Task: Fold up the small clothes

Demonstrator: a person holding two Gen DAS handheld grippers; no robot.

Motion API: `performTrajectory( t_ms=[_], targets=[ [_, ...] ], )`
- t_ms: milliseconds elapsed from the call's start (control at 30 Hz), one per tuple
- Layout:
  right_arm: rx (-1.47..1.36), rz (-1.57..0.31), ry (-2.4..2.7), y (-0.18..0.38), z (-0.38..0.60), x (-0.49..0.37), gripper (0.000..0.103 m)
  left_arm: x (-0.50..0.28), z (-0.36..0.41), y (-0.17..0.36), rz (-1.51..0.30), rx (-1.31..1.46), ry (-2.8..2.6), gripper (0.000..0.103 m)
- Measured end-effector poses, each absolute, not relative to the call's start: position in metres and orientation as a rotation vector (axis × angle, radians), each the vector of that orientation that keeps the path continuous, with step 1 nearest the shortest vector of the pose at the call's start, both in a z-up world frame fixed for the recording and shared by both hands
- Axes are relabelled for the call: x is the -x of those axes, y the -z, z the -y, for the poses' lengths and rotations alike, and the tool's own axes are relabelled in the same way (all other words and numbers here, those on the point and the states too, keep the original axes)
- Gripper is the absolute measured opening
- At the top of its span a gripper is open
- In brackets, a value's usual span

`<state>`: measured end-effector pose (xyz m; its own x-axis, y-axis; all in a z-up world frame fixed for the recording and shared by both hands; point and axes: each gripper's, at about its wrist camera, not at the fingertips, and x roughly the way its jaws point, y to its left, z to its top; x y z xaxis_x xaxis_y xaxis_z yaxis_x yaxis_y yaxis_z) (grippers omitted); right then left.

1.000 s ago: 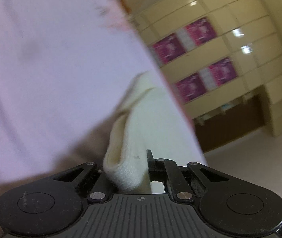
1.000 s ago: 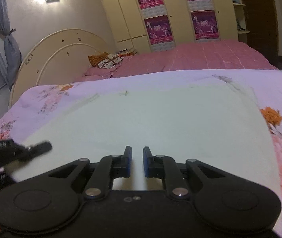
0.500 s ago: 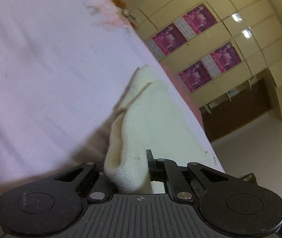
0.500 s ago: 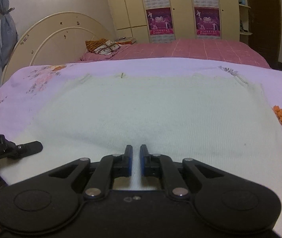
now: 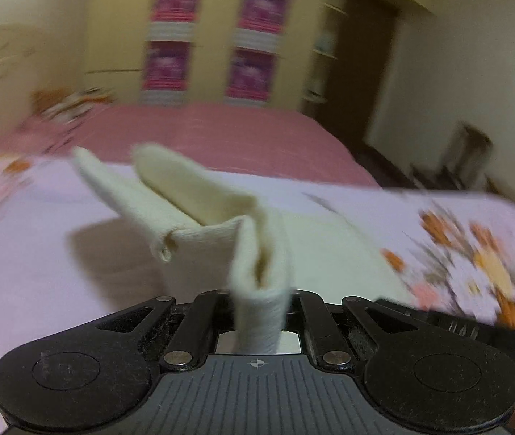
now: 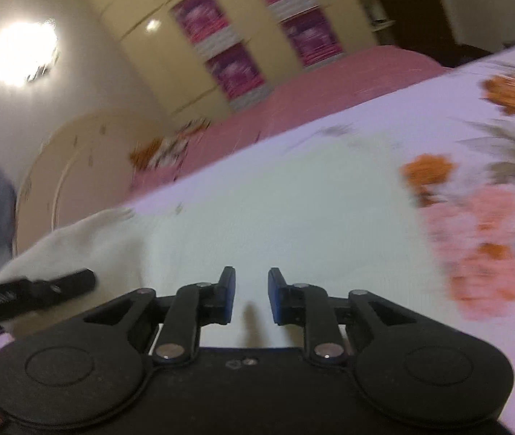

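Observation:
A cream knitted garment (image 6: 275, 210) lies spread on the floral bedsheet (image 6: 493, 188). My left gripper (image 5: 259, 301) is shut on a doubled edge of it, and the held part of the garment (image 5: 199, 217) rises off the sheet in a loose fold. In the right wrist view, a black finger of the left gripper (image 6: 40, 286) shows at the left, over the garment's raised corner. My right gripper (image 6: 251, 290) hovers low over the flat part of the garment. Its jaws are opening; nothing is pinched between the blue pads (image 6: 227, 290).
A pink bedspread (image 5: 239, 134) covers the far half of the bed, with a cream headboard (image 6: 76, 152) to the left. A yellow wardrobe with purple posters (image 5: 214, 36) stands behind. A dark doorway (image 5: 366, 72) and floor lie off the bed's right side.
My left gripper rolled upright and rose, lifting the garment's edge off the sheet. My right gripper's jaws went from nearly closed to apart, and its view has tilted and shifted sideways.

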<state>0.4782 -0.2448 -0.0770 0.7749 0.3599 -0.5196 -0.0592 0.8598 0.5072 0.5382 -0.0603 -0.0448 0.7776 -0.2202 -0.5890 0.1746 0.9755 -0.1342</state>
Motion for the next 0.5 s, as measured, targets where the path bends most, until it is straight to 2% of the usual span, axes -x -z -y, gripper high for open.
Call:
performTrajectory(
  t_ms=[200, 267, 300, 333, 500],
  targets=[
    [-0.648, -0.645, -0.129, 0.077, 0.331, -0.444, 0.028, -0.528, 0.170, 0.068, -0.781, -0.155, 0.381, 0.009],
    [-0.676, -0.641, -0.093, 0.080, 0.351, -0.432, 0.034, -0.517, 0.193, 0.071, -0.807, -0.199, 0.420, 0.037],
    [-0.687, -0.641, -0.081, 0.082, 0.356, -0.427, 0.036, -0.501, 0.194, 0.067, -0.774, -0.188, 0.457, 0.071],
    [-0.693, -0.640, -0.070, 0.083, 0.360, -0.425, 0.036, -0.488, 0.190, 0.058, -0.717, -0.163, 0.486, 0.084],
    [-0.705, -0.630, -0.099, 0.083, 0.367, -0.419, 0.036, -0.480, 0.125, 0.033, -0.650, 0.051, 0.427, 0.083]
  ],
)
